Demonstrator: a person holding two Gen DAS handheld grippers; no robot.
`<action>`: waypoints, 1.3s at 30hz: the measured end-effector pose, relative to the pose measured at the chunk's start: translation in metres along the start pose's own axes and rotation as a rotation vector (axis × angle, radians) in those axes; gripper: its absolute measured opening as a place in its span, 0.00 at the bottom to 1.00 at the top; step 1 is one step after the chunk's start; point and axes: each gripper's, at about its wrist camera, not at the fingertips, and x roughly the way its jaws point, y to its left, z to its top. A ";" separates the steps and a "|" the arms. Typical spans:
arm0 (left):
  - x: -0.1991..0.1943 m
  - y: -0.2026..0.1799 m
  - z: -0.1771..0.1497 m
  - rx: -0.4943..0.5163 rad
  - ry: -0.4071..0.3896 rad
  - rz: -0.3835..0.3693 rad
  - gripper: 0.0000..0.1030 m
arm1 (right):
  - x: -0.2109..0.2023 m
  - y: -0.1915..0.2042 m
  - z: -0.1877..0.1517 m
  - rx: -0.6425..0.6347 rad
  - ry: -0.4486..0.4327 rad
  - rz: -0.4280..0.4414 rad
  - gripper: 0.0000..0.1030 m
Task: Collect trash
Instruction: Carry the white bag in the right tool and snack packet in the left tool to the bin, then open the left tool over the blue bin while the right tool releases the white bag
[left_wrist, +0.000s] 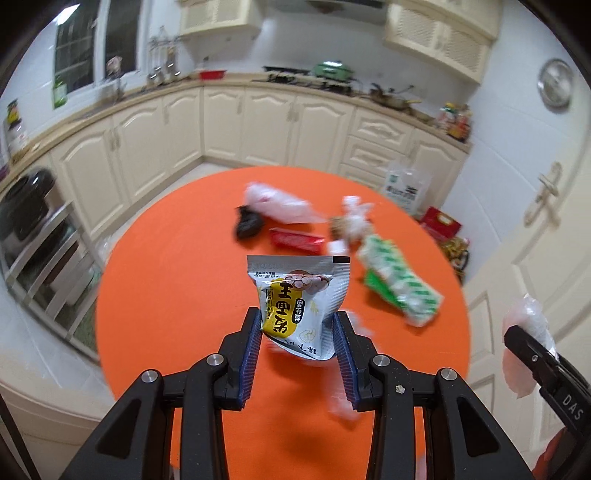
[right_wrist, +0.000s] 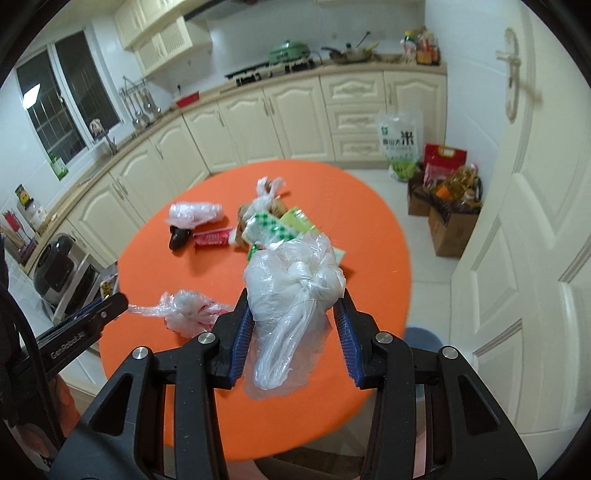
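Note:
My left gripper (left_wrist: 297, 326) is shut on a silver snack pouch with a yellow label (left_wrist: 299, 291), held above the round orange table (left_wrist: 166, 295). My right gripper (right_wrist: 295, 314) is shut on a knotted clear plastic bag (right_wrist: 295, 280), also off the table; it shows at the right edge of the left wrist view (left_wrist: 532, 354). On the table lie a clear bag (right_wrist: 195, 212), a black lump (right_wrist: 179, 238), a red wrapper (right_wrist: 212, 238), a green-and-white checked pack (right_wrist: 269, 225), a knotted bag of brown scraps (right_wrist: 266, 192) and crumpled plastic with red print (right_wrist: 188, 310).
Cream cabinets (right_wrist: 258, 122) run along the back wall. A white door (right_wrist: 535, 221) stands at the right, with cardboard boxes (right_wrist: 450, 229) and a rice sack (right_wrist: 400, 136) on the floor beside it. A cooker on a metal rack (right_wrist: 55, 266) is at the left. A blue round object (right_wrist: 421, 338) sits on the floor.

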 end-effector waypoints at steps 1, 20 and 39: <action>-0.002 -0.009 -0.001 0.018 -0.002 -0.014 0.34 | -0.005 -0.004 0.000 0.006 -0.009 -0.007 0.39; 0.046 -0.194 -0.020 0.359 0.121 -0.278 0.34 | -0.061 -0.153 -0.029 0.266 -0.045 -0.241 0.40; 0.176 -0.333 -0.029 0.558 0.296 -0.245 0.40 | -0.041 -0.247 -0.053 0.404 0.071 -0.360 0.40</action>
